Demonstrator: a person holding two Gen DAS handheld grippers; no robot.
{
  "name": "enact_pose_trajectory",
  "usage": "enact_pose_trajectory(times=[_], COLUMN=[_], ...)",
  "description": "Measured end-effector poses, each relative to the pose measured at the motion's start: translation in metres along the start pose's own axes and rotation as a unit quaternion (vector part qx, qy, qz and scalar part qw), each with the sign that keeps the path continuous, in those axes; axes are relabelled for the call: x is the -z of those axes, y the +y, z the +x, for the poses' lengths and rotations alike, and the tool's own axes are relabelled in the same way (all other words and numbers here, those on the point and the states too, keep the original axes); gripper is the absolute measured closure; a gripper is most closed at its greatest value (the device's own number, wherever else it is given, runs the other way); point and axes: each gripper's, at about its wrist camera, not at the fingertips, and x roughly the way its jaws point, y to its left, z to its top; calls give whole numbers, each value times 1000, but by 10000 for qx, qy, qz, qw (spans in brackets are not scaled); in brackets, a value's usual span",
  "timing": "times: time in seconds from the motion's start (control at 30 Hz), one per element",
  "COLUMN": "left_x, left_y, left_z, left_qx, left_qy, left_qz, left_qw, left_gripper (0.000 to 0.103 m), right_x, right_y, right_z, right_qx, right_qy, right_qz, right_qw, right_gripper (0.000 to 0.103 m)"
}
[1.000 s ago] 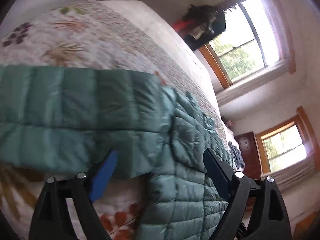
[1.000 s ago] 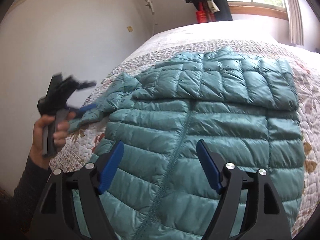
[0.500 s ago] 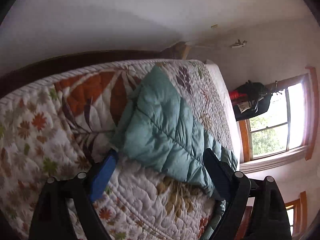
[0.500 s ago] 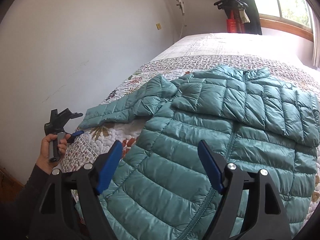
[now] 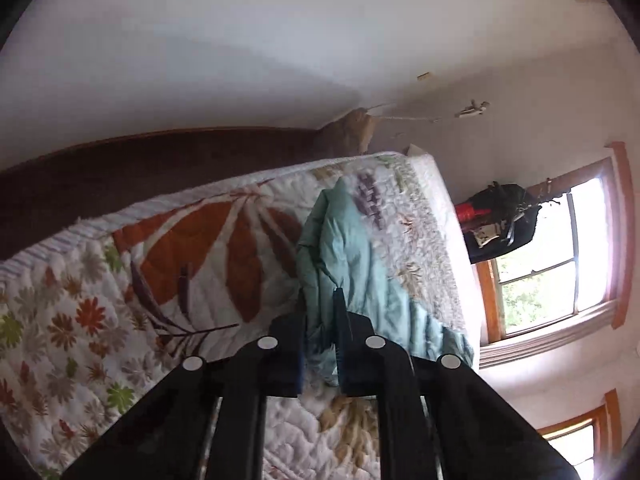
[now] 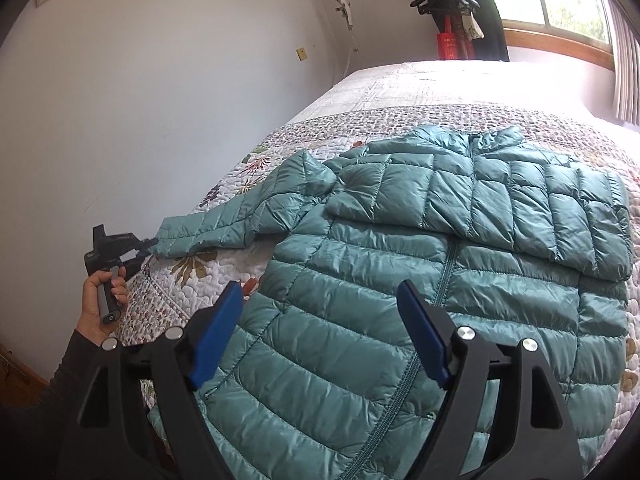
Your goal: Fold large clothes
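A teal quilted puffer jacket (image 6: 460, 280) lies front up on the bed, its zipper shut. One sleeve is folded across the chest (image 6: 520, 200). The other sleeve (image 6: 224, 224) stretches out to the left edge of the bed. My left gripper (image 5: 320, 300) is shut on the cuff of that sleeve (image 5: 344, 248); in the right wrist view the same gripper (image 6: 140, 246) sits at the cuff in a person's hand (image 6: 100, 300). My right gripper (image 6: 320, 316) hovers open above the jacket's lower front, with nothing between its blue pads.
The bed carries a floral quilt (image 5: 120, 312) with a white wall (image 6: 140, 100) close along its left side. Dark clothes on a hanger (image 6: 464, 8) hang by the window (image 5: 560, 264) beyond the bed's far end. A dark wooden strip (image 5: 120, 172) runs along the wall beside the mattress.
My left gripper went from open above the sleeve to shut on its cuff at the bed's left edge. The right gripper stayed open and drew back slightly over the jacket.
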Motion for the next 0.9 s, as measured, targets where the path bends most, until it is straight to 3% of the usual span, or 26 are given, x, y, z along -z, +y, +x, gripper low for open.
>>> enact_pose_trajectory(times=[0.2, 0.4, 0.57, 0.73, 0.9], left_x=[-11, 1, 45, 106, 165], left_y=[-71, -181, -257, -296, -321], left_z=[-28, -33, -5, 31, 92], left_qx=[719, 1422, 1788, 1949, 1873], left_qy=[-283, -205, 247, 842, 1520], left_qz=[718, 1733, 2400, 2896, 3242], left_qw=[9944, 9743, 9538, 9333, 9147], left_gripper=[95, 95, 95, 95, 95], right_x=[-2, -2, -3, -17, -28], right_y=[-8, -26, -49, -81, -108], right_z=[2, 6, 5, 1, -2], right_qx=[-10, -33, -70, -267, -275], right_qy=[63, 150, 167, 155, 110], right_qz=[177, 557, 1017, 1644, 2003], right_qw=[9998, 9983, 9946, 9859, 9793], right_gripper=[25, 25, 25, 25, 25])
